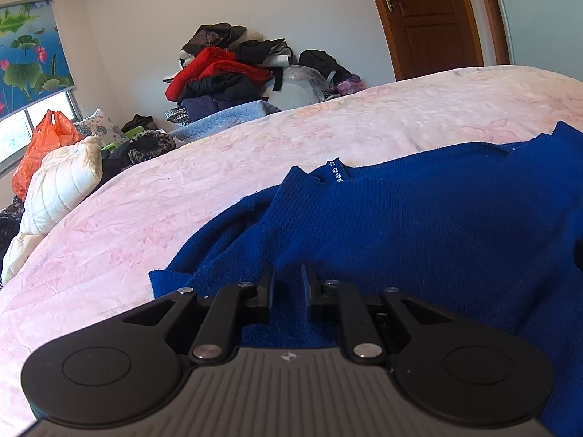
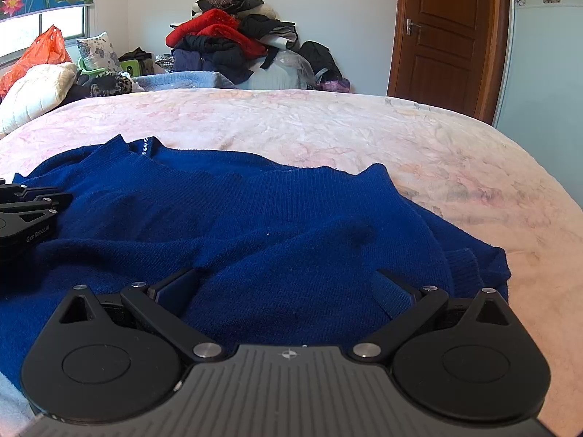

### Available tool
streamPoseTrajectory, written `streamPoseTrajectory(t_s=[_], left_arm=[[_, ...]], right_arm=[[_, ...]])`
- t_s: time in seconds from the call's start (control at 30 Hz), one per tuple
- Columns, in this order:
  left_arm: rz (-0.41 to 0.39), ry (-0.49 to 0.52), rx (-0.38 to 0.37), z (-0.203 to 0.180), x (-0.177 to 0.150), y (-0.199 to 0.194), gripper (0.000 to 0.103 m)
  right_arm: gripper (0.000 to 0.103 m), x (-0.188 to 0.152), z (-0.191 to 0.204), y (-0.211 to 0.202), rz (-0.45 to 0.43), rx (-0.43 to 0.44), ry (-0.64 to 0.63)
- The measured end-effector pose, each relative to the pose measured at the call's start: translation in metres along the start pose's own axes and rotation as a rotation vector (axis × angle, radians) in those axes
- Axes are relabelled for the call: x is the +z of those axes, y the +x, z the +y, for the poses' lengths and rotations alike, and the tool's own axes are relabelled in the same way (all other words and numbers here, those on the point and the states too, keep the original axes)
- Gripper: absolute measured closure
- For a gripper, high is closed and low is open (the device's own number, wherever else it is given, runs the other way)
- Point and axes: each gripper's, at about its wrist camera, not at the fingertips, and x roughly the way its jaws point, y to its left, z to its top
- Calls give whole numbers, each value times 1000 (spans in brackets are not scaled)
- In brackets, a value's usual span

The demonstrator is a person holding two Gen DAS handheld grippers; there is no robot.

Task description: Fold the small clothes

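Observation:
A blue knitted sweater [image 1: 419,225] lies spread and rumpled on the pink bedspread [image 1: 182,189]; it also shows in the right wrist view [image 2: 255,211]. My left gripper [image 1: 288,273] rests low on the sweater's near left part, jaws nearly together with a narrow gap and blue fabric between them. It also shows at the left edge of the right wrist view [image 2: 47,200]. My right gripper [image 2: 286,276] sits wide open over the sweater's near right part, its fingers [image 2: 178,284] pressed down into the knit.
A heap of red, black and grey clothes [image 1: 233,73] is piled against the far wall. An orange plastic bag [image 1: 43,145] and a white cushion [image 1: 62,185] lie at the left by the window. A brown wooden door [image 2: 448,36] stands at the right.

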Motion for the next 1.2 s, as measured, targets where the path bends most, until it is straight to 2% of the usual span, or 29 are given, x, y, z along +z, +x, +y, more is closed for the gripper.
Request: streamPoseTrajectory(t_s=[0.2,0.33,0.43,0.53,0.57,0.63,0.7,0.9,1.2], left_arm=[[-17,78,-8,2,-3,-10,89],[11,34,-100,32,-1,-22,87],[31,-49,-140,67,6,-23,71],[14,-95,-109,97,15,-22,52],[13,-92,-84,102,17,-20,43],[14,-80,-13,110,20,-16,39],[36,-70,9,115,21,-13,34],[66,-63,18,113,17,-9,31],[98,-82,5,115,19,1,30]], right_arm=[[0,0,0,-3,17,-6,40],[1,-1,5,-18,2,-19,47],[1,3,18,-31,-25,11,-5],[1,6,39,-44,-69,40,-78],[1,6,46,-48,-82,46,-104],[1,8,62,-54,-102,50,-152],[1,9,72,-60,-121,55,-183],[1,14,91,-73,-128,104,-203],[1,9,107,-82,-130,121,-253]])
